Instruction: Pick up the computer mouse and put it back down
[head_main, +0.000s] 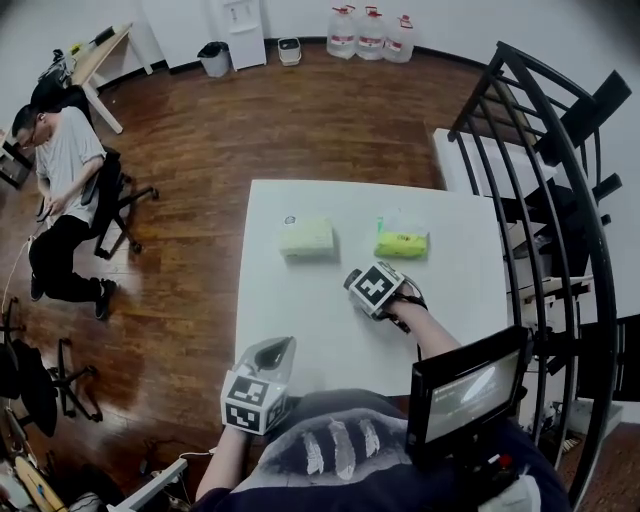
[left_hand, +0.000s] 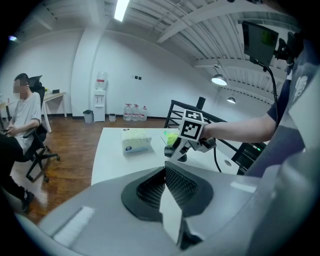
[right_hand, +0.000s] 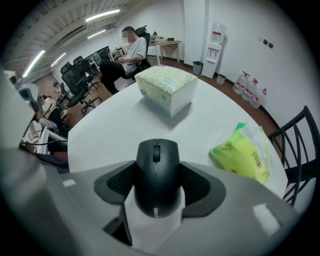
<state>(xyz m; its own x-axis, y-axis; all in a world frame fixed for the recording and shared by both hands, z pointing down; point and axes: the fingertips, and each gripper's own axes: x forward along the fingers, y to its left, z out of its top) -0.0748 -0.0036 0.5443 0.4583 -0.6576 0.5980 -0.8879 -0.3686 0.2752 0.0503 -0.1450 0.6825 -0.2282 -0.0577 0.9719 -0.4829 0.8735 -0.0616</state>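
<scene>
A black computer mouse (right_hand: 157, 175) sits between the pads of my right gripper (right_hand: 157, 186), which press on both its sides, wheel end pointing away. It seems to hang just above the white table (head_main: 300, 330). In the head view the right gripper (head_main: 358, 284) points steeply down over the table's middle, and its marker cube hides the mouse. My left gripper (head_main: 275, 352) rests at the table's near edge with its jaws together and nothing in them. In the left gripper view its pads (left_hand: 172, 182) meet, and the right gripper (left_hand: 181, 150) shows ahead.
A pale tissue box (head_main: 307, 239) and a green wipes pack (head_main: 401, 243) lie on the table's far half. A black metal railing (head_main: 540, 180) stands at the right. A person (head_main: 60, 170) sits on an office chair at the far left. Water bottles (head_main: 370, 32) line the back wall.
</scene>
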